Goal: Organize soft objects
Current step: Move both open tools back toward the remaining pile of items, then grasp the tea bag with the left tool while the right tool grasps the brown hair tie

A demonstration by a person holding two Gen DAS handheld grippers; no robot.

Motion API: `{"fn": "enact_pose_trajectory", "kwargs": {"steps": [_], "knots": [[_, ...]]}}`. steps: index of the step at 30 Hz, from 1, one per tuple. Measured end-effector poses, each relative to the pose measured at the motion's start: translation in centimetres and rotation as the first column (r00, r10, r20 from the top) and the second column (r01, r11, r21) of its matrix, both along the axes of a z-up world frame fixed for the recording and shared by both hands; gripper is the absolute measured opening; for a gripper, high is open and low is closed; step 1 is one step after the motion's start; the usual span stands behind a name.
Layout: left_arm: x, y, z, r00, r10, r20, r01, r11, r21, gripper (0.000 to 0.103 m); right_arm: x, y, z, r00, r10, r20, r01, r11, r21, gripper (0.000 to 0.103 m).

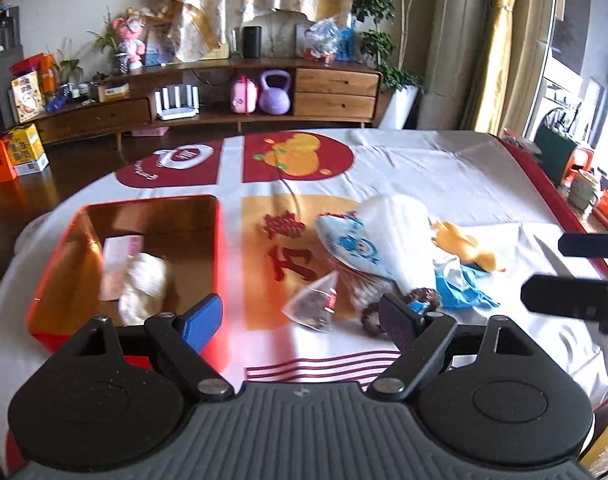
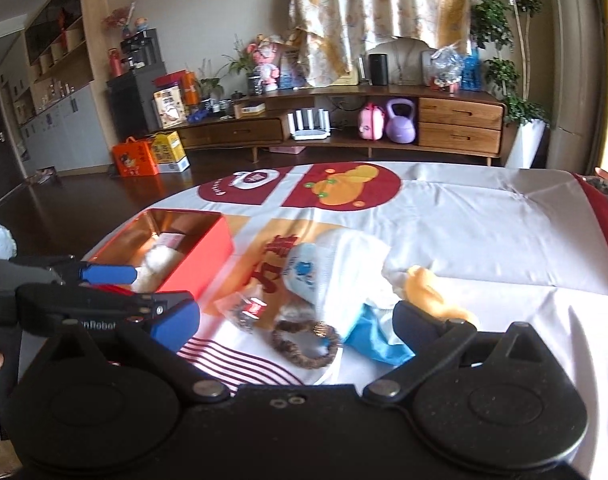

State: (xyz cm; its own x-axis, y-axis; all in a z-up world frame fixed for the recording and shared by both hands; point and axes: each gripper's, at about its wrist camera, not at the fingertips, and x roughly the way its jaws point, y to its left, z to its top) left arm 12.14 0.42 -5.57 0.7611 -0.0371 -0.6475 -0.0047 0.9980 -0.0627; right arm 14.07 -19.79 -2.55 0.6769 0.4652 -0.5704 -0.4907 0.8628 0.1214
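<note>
A red box (image 1: pixel 60 264) stands at the left of the table and holds a white fluffy item (image 1: pixel 144 284) and a pink card. To its right is a heap: a white cloth with a blue print (image 1: pixel 384 236), a yellow plush (image 1: pixel 468 248), a blue cloth (image 1: pixel 460 288), a brown braided ring (image 2: pixel 304 344) and a clear packet (image 1: pixel 314 306). My left gripper (image 1: pixel 300 322) is open above the table between box and heap, holding nothing. My right gripper (image 2: pixel 296 326) is also open, just short of the ring and blue cloth (image 2: pixel 376 340), with nothing in it.
The table wears a white cloth with red and orange prints (image 1: pixel 296 156); its red edge (image 1: pixel 544 184) curves along the right. Beyond it stands a long wooden cabinet (image 1: pixel 336 88) with a purple kettlebell, toys and plants. Orange and yellow boxes (image 1: pixel 8 156) sit on the dark floor at left.
</note>
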Motion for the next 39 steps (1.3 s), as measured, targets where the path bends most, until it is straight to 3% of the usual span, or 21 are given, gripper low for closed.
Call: {"fn": "enact_pose_trajectory", "kwargs": {"steps": [12, 21, 33, 35, 38, 39], "knots": [[3.1, -1.6, -3.3, 0.999, -0.004, -0.049, 0.006, 1.0, 0.029, 0.085, 1.4, -0.5, -3.9, 0.999, 0.01, -0.033, -0.013, 0.996, -0.085, 0.099], [5.3, -2.8, -5.8, 0.997, -0.032, -0.072, 0.038, 0.996, 0.085, 0.085, 3.6, 0.8, -7.1, 0.997, 0.032, -0.073, -0.042, 0.989, -0.144, 0.077], [7.1, -2.7, -7.3, 0.997, -0.032, -0.076, 0.039, 0.994, 0.1, 0.085, 5.9, 2.1, -8.9, 0.994, 0.031, -0.105, -0.046, 0.989, -0.139, 0.043], [7.3, -2.7, -7.4, 0.997, -0.034, -0.07, 0.042, 0.993, 0.113, 0.08, 6.0, 2.3, -9.0, 0.994, 0.031, -0.106, -0.045, 0.989, -0.138, 0.038], [7.6, -2.9, -7.7, 0.996, -0.046, -0.082, 0.055, 0.992, 0.113, 0.063, 6.0, 2.5, -8.9, 0.994, 0.03, -0.102, -0.044, 0.99, -0.133, 0.035], [7.6, -3.0, -7.8, 0.995, -0.046, -0.084, 0.056, 0.991, 0.119, 0.062, 6.0, 2.5, -8.8, 0.995, 0.03, -0.099, -0.043, 0.99, -0.131, 0.034]]}}
